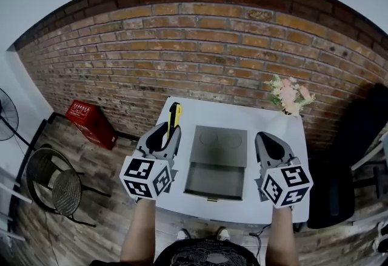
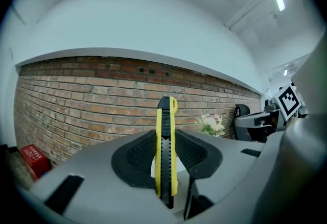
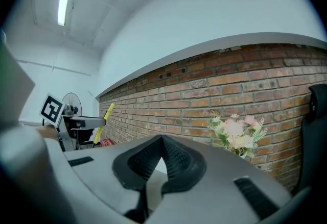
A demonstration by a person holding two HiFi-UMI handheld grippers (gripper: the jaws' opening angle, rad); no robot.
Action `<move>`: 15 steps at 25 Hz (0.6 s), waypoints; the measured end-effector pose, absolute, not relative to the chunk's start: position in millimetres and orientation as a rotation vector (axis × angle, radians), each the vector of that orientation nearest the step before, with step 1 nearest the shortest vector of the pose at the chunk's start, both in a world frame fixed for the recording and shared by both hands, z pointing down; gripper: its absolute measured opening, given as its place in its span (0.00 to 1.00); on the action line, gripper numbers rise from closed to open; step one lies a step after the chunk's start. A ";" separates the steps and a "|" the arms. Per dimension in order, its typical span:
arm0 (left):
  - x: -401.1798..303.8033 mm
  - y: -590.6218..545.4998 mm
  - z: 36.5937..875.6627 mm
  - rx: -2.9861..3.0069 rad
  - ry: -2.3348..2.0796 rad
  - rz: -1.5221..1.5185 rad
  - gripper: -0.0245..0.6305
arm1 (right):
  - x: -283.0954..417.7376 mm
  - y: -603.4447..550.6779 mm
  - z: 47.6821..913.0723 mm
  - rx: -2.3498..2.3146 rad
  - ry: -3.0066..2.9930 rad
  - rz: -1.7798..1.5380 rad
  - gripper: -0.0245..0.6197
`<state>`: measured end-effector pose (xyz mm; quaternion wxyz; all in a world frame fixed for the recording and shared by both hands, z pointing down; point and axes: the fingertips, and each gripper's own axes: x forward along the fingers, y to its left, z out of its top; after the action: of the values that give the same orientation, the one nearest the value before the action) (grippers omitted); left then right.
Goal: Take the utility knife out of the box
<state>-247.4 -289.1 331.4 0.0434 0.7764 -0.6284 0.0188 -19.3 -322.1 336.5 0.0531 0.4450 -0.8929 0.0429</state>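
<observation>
My left gripper (image 1: 171,133) is shut on a yellow and black utility knife (image 1: 174,117), held above the table's left side, left of the box. In the left gripper view the knife (image 2: 166,151) stands upright, pinched between the black pads (image 2: 138,155). The grey box (image 1: 216,181) lies open in the middle of the white table (image 1: 185,107), its lid folded back; its inside looks bare. My right gripper (image 1: 267,142) hovers right of the box, and its pads (image 3: 173,156) meet with nothing between them. The knife (image 3: 103,122) also shows far left in the right gripper view.
A vase of pink flowers (image 1: 290,95) stands at the table's back right corner. A brick wall (image 1: 200,46) runs behind the table. A red crate (image 1: 90,120), a fan (image 1: 7,116) and a round chair (image 1: 57,186) sit on the floor at left; a black chair (image 1: 357,149) stands at right.
</observation>
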 end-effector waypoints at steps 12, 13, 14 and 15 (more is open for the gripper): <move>-241.7 -285.6 337.8 2.367 -1.892 0.045 0.23 | -16.0 -316.7 335.3 1.365 -2.703 0.116 0.07; -240.8 -285.3 338.5 2.369 -1.887 0.046 0.23 | -15.5 -316.4 336.0 1.367 -2.701 0.120 0.07; -240.0 -285.1 339.3 2.370 -1.884 0.048 0.23 | -15.1 -316.1 336.6 1.368 -2.700 0.123 0.07; -239.3 -285.2 340.0 2.370 -1.881 0.050 0.23 | -14.6 -315.9 336.9 1.369 -2.699 0.124 0.07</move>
<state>-239.3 -285.2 340.0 0.0576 0.7819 -0.6205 0.0165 -14.6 -315.9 336.9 0.0564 0.4513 -0.8896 0.0407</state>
